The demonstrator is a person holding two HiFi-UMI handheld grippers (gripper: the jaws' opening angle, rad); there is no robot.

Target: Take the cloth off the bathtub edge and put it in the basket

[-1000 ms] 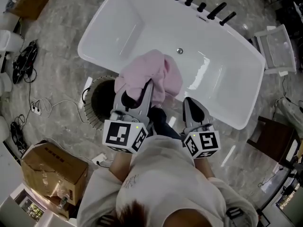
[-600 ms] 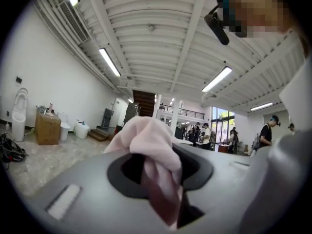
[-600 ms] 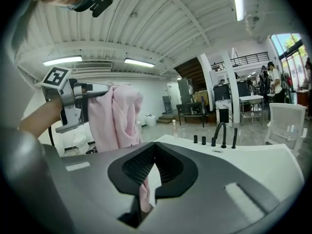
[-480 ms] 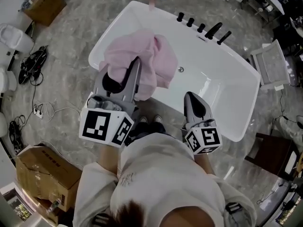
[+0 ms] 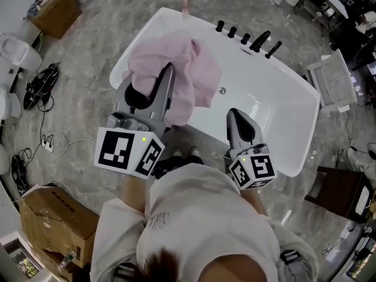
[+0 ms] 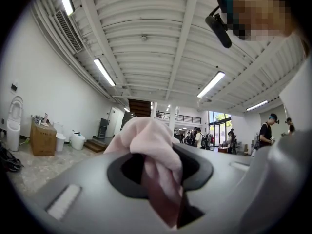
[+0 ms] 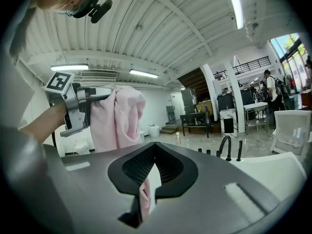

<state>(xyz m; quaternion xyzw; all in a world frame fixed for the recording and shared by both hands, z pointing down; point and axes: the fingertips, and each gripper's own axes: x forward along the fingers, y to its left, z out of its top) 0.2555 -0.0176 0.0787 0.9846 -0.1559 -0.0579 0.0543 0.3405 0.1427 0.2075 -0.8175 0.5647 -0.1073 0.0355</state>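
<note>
The left gripper (image 5: 168, 70) holds the pink cloth (image 5: 197, 78) over the bathtub (image 5: 276, 113).

Pink cloth (image 6: 155, 150) in left claw (image 6: 161, 179)

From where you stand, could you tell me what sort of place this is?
Probably a bathroom-fixture showroom or test hall, not a home bathroom: a freestanding bathtub with black taps stands on open floor, a toilet and cardboard box sit nearby, under strip lights.
</note>
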